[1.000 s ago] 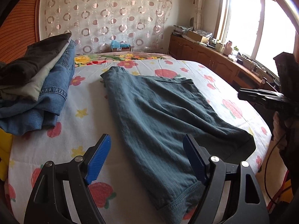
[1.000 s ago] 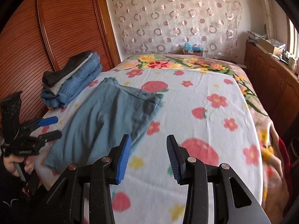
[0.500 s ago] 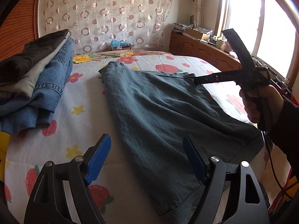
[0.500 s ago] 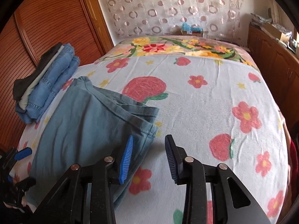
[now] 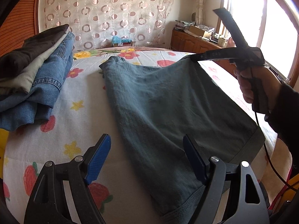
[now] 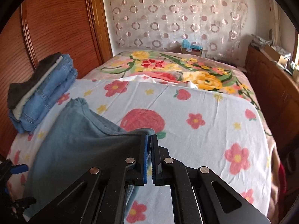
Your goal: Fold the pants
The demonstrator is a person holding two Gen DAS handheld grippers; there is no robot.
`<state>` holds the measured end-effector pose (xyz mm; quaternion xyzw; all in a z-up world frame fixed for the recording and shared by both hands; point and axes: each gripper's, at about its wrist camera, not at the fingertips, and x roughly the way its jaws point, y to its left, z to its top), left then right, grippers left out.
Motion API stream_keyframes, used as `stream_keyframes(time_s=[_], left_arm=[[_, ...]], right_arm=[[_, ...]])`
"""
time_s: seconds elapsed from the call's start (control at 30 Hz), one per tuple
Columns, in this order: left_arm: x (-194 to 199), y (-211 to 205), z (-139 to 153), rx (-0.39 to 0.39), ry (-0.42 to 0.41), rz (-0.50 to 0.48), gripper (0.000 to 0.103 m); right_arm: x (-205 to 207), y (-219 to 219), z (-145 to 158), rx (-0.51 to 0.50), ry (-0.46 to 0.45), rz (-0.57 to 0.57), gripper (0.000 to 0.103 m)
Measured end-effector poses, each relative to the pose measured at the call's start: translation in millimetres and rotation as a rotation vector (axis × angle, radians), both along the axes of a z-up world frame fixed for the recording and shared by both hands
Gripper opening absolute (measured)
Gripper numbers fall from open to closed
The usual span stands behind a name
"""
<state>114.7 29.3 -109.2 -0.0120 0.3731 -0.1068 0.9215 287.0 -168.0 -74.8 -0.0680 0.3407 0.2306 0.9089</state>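
Note:
Grey-blue pants (image 5: 168, 102) lie spread on the flowered bedsheet (image 5: 80, 123). My right gripper (image 6: 149, 137) is shut on the pants' (image 6: 74, 140) far right edge, with the cloth bunched between its blue pads. That edge is lifted off the bed. In the left wrist view the right gripper (image 5: 192, 56) is held by a hand in a dark sleeve, and cloth hangs from its tip. My left gripper (image 5: 146, 138) stands open just above the pants' near part, with nothing between its fingers.
A stack of folded jeans and other clothes (image 5: 37, 78) sits at the bed's left side, beside the wooden wardrobe (image 6: 56, 28). A wooden cabinet (image 5: 194, 43) runs under the window on the right. The bed's near right edge drops off beside the pants' hem.
The right gripper came across to the pants' far right edge, closed on it and raised it. The left gripper has stayed open and almost still.

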Motion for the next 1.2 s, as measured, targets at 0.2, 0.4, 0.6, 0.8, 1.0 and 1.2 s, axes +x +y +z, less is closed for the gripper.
stream_keyframes(time_s=[0.2,0.4,0.6,0.8,1.0,1.2], left_arm=[[3.4,0.6,-3.3,0.002,0.027,0.006,0.080],[6.8,-0.3,-4.5,0.007,0.040,0.003,0.080],[10.7,0.2,-6.1,0.009,0.052,0.003,0.080],[11.6,-1.6,-7.6,0.018,0.059,-0.001,0.080],[11.4,-2.9,-9.0,0.025,0.069,-0.001,0.080],[7.4,-2.7,-6.0,0.035,0.045,0.005,0.080]], right_arm=[[7.7,6.1,-18.4,-0.051,0.049,-0.024,0.003],[-1.4,6.7,-17.6,-0.050,0.053,-0.024,0.014],[-42.0,-15.4,-0.5,-0.009,0.038,0.015,0.019],[-111.4,-35.7,6.0,0.046,0.018,0.074,0.024],[-160.2,-54.8,4.7,0.097,0.011,0.095,0.036],[-184.3,-65.8,-0.5,0.116,0.020,0.073,0.036]])
